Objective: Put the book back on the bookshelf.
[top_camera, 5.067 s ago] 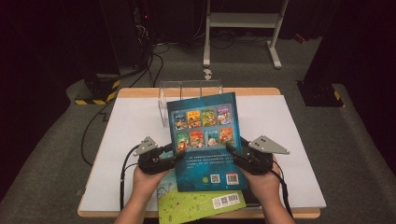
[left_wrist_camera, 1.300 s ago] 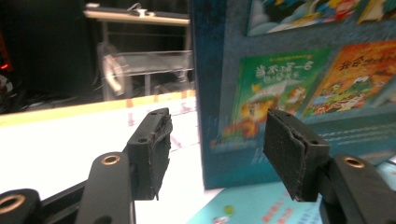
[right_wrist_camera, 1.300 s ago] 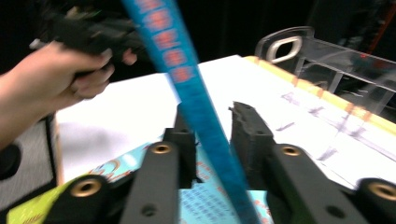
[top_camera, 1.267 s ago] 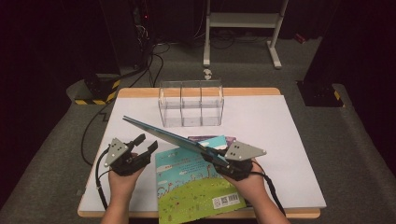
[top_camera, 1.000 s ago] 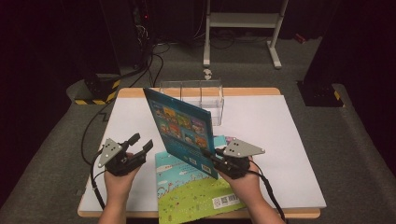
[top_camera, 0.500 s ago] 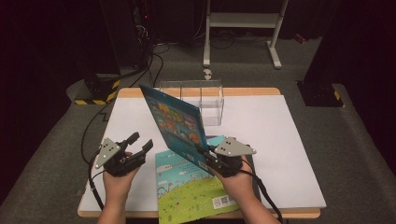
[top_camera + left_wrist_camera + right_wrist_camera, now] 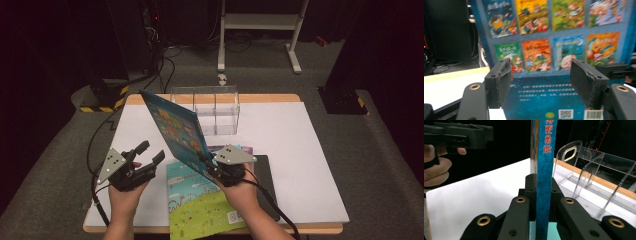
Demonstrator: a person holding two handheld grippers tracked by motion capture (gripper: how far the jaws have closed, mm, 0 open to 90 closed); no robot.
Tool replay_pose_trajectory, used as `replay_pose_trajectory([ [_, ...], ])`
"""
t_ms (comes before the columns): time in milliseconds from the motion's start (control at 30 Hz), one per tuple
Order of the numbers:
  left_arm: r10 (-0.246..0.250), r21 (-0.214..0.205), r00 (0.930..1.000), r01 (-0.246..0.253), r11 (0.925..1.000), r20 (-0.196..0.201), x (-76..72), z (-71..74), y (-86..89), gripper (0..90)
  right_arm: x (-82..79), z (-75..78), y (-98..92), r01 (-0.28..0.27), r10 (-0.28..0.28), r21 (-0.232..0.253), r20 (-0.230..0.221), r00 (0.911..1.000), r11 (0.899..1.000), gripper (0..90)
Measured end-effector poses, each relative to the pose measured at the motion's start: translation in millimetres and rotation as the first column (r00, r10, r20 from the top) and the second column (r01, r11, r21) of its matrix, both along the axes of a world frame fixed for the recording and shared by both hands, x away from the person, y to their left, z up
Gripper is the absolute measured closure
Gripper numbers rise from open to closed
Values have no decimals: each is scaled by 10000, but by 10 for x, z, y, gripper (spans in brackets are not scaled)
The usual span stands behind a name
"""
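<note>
Book (image 7: 175, 131) stands tilted in front of the rack (image 7: 206, 109), pinched at its lower corner by the right gripper (image 7: 212, 166). Thin, light and floppy, it probably needs spine support; the left gripper (image 7: 148, 153), jaws just opening, gapes empty.

The blue book (image 7: 554, 50) is cut off above; its small print seems blurred.

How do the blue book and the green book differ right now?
The blue book stands raised on edge, clamped in the right gripper; the green book lies flat on the table, unheld. The blue book shows a grid of small pictures; the green book shows a meadow scene. Both are thin picture books.
</note>
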State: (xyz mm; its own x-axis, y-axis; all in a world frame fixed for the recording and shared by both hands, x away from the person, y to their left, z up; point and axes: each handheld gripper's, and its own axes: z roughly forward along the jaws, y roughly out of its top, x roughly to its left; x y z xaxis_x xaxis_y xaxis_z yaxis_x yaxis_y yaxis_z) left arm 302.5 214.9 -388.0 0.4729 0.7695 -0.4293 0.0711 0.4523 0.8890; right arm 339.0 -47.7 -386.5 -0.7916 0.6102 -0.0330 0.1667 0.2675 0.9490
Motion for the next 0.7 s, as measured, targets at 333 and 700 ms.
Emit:
replay_pose_trajectory([
  [333, -128, -34, 9999, 128, 9999, 19, -33, 39, 3, 336, 40, -43, 211, 275, -273, -137, 127, 9995, 9995, 829],
  [700, -443, 10, 9990, 443, 9990, -1, -48, 52, -73, 328, 104, -89, 364, 393, -392, -226, 85, 9992, 9990, 827],
])
